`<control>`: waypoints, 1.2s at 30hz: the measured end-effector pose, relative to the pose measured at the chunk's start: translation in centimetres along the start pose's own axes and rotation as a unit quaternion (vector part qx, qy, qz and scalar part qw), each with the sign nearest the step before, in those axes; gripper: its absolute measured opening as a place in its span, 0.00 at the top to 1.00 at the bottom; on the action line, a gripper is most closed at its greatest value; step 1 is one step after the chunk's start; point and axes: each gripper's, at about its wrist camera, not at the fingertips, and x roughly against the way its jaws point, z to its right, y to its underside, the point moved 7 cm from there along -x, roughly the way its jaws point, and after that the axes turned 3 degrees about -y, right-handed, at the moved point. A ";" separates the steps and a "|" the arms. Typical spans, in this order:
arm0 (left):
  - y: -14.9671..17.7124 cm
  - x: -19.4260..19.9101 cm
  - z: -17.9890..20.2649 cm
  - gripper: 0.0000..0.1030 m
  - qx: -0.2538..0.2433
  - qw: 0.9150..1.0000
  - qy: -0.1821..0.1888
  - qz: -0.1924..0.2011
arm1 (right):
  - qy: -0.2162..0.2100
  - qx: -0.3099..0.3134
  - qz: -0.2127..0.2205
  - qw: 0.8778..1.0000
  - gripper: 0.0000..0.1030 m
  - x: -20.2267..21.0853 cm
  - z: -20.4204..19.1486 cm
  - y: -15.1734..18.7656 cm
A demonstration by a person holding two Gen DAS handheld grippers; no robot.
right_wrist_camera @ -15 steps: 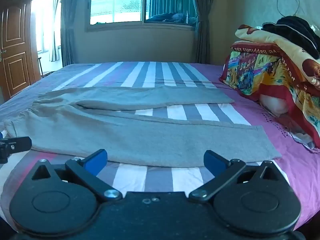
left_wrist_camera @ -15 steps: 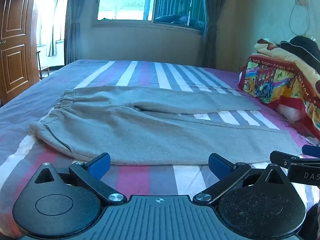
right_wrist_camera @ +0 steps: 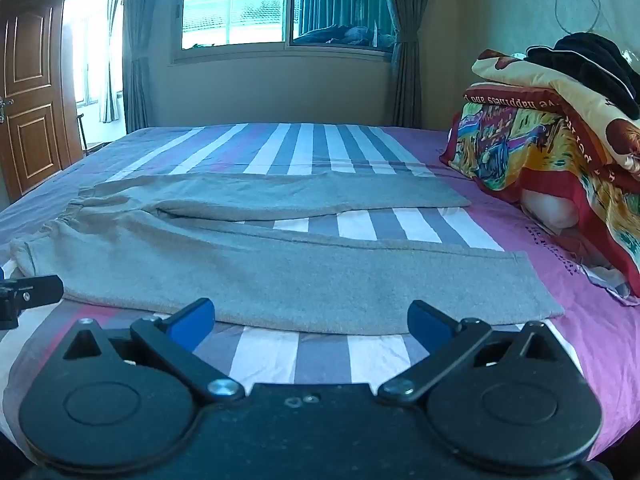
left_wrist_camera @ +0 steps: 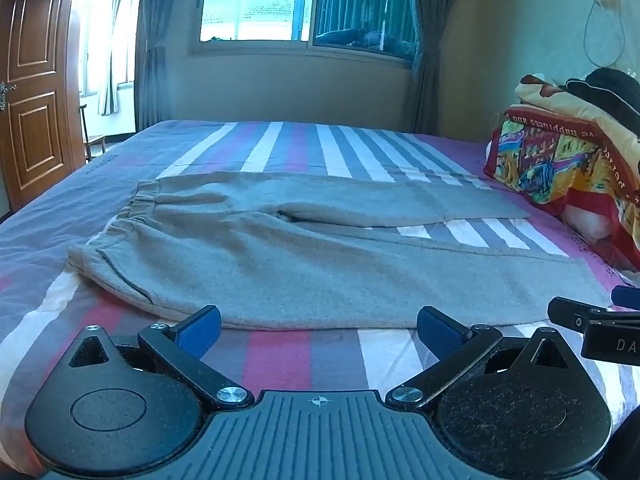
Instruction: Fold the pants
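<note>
Grey pants (left_wrist_camera: 320, 264) lie flat and unfolded across the striped bed (left_wrist_camera: 280, 360), legs apart. Left gripper (left_wrist_camera: 318, 330) and right gripper (right_wrist_camera: 310, 322) hover spread wide, empty, near the hem edge. Folding not begun.

Near strip of the bed (left_wrist_camera: 304, 364) in front of the pants (left_wrist_camera: 320, 276) lies bare; both hand-held grippers have clear passage to the near leg edge. Far half of the bed also bare. Stacked bedding (right_wrist_camera: 560, 148) blocks the right side, close to the leg ends.
</note>
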 end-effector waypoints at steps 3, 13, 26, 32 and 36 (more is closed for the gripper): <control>0.1 0.0 -0.2 0.00 0.000 1.000 0.001 0.000 | 0.000 0.000 -0.001 1.000 0.00 -0.5 0.0 0.1; 0.3 -0.1 -0.4 0.00 0.005 1.000 0.000 -0.001 | 0.001 0.005 -0.001 1.000 0.00 -0.5 -0.4 0.0; 0.4 0.0 -0.3 0.00 0.003 1.000 0.002 -0.003 | -0.001 0.007 0.002 1.000 0.00 -0.1 -0.4 -0.4; 0.4 0.0 -0.1 0.00 0.001 1.000 0.002 -0.005 | -0.002 0.007 0.002 1.000 0.00 -0.2 -0.5 -0.4; 0.4 -0.1 -0.1 0.00 -0.001 1.000 0.003 -0.006 | -0.002 0.007 0.002 1.000 0.00 -0.2 -0.5 -0.4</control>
